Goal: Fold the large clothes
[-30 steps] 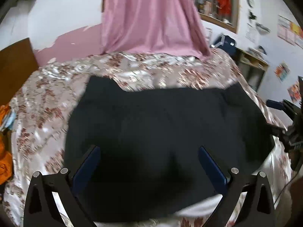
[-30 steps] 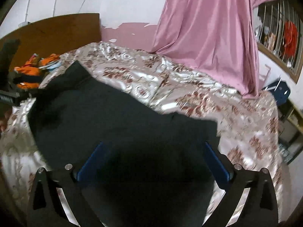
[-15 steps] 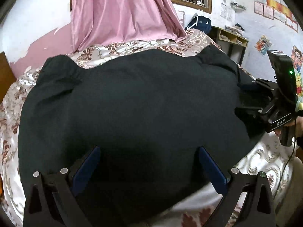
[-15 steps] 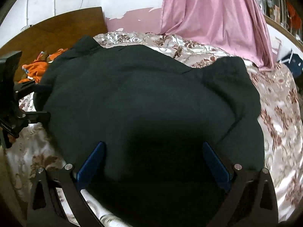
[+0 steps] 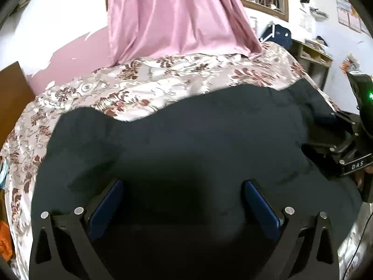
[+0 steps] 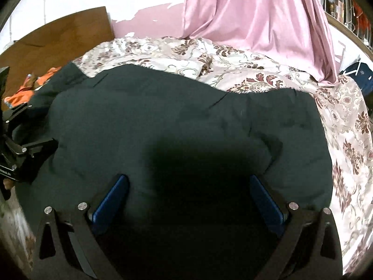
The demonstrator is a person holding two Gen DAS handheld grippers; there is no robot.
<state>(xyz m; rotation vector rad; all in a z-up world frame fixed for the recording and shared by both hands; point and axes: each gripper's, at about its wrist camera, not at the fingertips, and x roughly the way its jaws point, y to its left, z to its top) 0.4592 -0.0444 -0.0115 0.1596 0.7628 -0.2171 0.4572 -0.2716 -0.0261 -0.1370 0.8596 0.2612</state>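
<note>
Lying lower than before, black garment [image 5: 186, 144] beneath both wide-open, empty claws [image 5: 184, 200] [image 6: 188, 198].

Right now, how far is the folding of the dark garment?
Done: the dark garment lies spread on the floral bedspread. In hand: the left gripper and right gripper are open over its near edge. Left: every fold; none shows clearly.

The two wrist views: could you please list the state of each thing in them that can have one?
Dark garment: spread flat on the bed, not yet folded.
Bedspread: rumpled, partly covered by the garment.
Pink curtain: hanging, its hem resting on the bed.
Left gripper: open, over the garment's near edge.
Right gripper: open, over the garment's near edge.
</note>
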